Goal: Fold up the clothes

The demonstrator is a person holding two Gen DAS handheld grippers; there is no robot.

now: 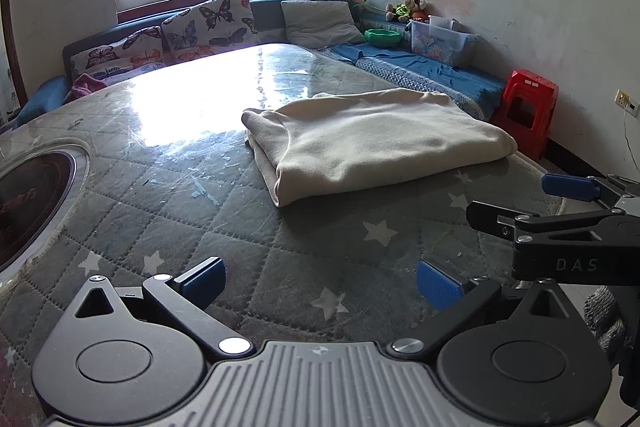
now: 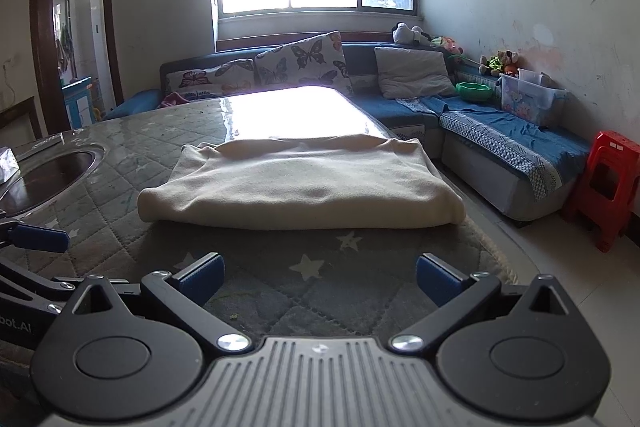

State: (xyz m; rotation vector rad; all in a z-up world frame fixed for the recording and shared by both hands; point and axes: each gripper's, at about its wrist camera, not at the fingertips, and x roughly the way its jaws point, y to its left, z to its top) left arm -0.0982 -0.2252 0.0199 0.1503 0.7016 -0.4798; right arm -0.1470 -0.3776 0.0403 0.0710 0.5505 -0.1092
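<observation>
Cream garment (image 2: 300,183): lies folded into a thick rectangular bundle on the quilted table cover, towards the right side of the table, well ahead of both grippers; nothing touches it. The rounded fold edge faces the right wrist camera.
Left gripper (image 1: 320,285): hovers low over the near part of the table, jaws wide apart, nothing between the blue pads (image 1: 202,283).
Right gripper (image 2: 320,279): just beside the left one, near the table's front edge, jaws wide apart and empty; it points straight at the garment. In the left wrist view it enters from the right, also spread.
Table (image 1: 168,211): covered by a grey-green quilted cloth with pale stars under a clear scratched sheet; window glare washes out its far half.
Round cooktop (image 1: 28,199): dark disc with a metal ring, set into the table at the left.
Sofa (image 2: 500,139): blue L-shaped, along the far and right walls, carrying butterfly cushions (image 2: 300,65), a grey pillow (image 2: 412,73), a green bowl (image 2: 474,91), a clear storage box (image 2: 528,99) and plush toys (image 2: 500,61).
Red plastic stool (image 2: 604,187): stands on the floor at the sofa's near end.
Hand (image 1: 608,319): a grey knit glove shows at the right edge of the left wrist view.
</observation>
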